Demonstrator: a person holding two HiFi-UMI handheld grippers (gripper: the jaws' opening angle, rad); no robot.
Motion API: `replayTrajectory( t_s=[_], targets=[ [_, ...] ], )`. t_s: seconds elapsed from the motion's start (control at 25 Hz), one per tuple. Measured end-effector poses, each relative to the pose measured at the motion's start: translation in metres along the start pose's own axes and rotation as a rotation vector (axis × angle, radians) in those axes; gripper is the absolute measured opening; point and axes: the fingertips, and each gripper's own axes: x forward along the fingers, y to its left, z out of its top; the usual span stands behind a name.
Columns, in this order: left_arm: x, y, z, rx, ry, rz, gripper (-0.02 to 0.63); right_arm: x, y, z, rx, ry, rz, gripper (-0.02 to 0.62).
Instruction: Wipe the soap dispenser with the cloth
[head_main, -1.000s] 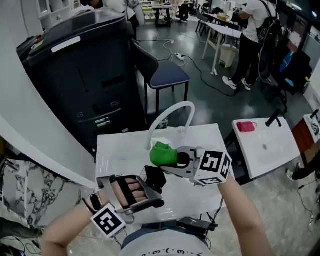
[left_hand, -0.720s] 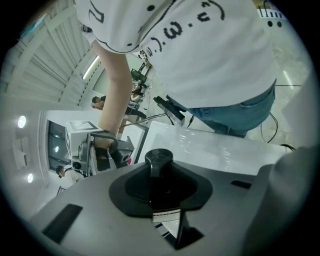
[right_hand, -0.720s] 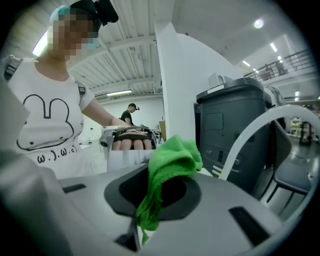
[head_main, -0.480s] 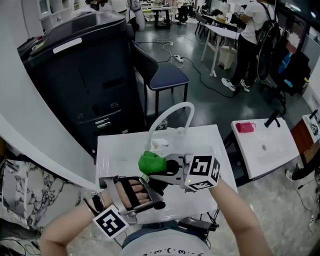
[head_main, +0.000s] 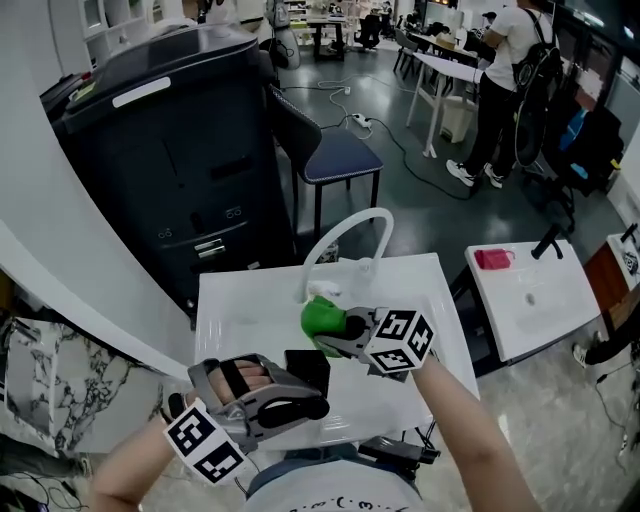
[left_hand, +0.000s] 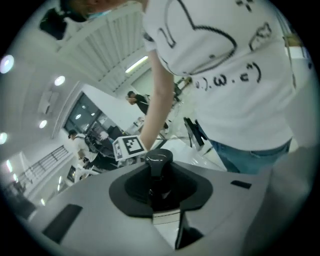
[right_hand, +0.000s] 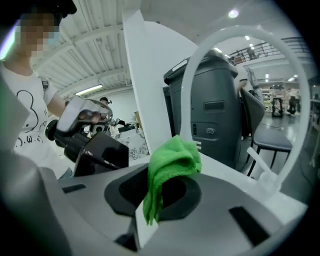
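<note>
Left tongs (head_main: 310, 392) stand partly closed, clamped on the black soap dispenser (head_main: 308, 368), which is over the 6 o'clock edge of the white worktop (head_main: 230, 310). Right tongs (head_main: 345, 325) pinch a bunched green cloth (head_main: 320, 318) near the dispenser's 12 o'clock, with no contact evident. Assessment: the dispenser is rigid, glossy and probably slippery, best gripped on its body below the pump head (left_hand: 159, 159); the cloth is light and limp.

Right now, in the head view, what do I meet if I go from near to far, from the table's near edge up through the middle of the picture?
soap dispenser → green cloth → white arched tube → chair. I leave out the two grippers, because they overlap the first two things.
</note>
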Motion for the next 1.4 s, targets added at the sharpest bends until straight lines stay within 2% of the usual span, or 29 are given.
replayTrajectory(
  t_s=[0.12,0.28,0.32,0.4,0.48,0.6,0.72,0.8,0.92,1.2,1.4],
  targets=[
    [-0.021,0.029,0.001,-0.253,-0.112,0.108,0.097,-0.011,0.004,0.0,0.099,-0.102,0.017,0.044],
    [-0.048,0.073,-0.01,-0.458,-0.172,0.251,0.094,-0.02,0.017,0.008,0.243,-0.27,0.086,0.044],
    [-0.054,0.083,-0.014,-0.534,-0.187,0.284,0.094,-0.018,0.02,0.009,0.274,-0.306,0.105,0.044],
    [-0.064,0.1,-0.019,-0.716,-0.253,0.349,0.094,-0.011,0.026,0.014,0.314,-0.361,0.134,0.044],
    [-0.07,0.115,-0.018,-0.809,-0.329,0.385,0.094,-0.005,0.032,0.022,0.333,-0.417,0.157,0.044],
    [-0.075,0.126,-0.024,-0.884,-0.381,0.412,0.094,-0.005,0.038,0.042,0.354,-0.521,0.206,0.044],
    [-0.081,0.131,-0.035,-0.984,-0.398,0.428,0.094,-0.006,0.043,0.047,0.341,-0.543,0.237,0.043],
    [-0.083,0.131,-0.042,-1.023,-0.398,0.43,0.094,-0.008,0.045,0.047,0.327,-0.55,0.245,0.043],
    [-0.087,0.131,-0.049,-1.044,-0.389,0.447,0.094,-0.015,0.046,0.046,0.319,-0.583,0.256,0.043],
    [-0.106,0.143,-0.069,-1.086,-0.393,0.549,0.094,-0.037,0.059,0.055,0.252,-0.632,0.298,0.043],
    [-0.114,0.152,-0.081,-1.136,-0.367,0.654,0.092,-0.055,0.063,0.058,0.255,-0.677,0.28,0.043]
  ],
)
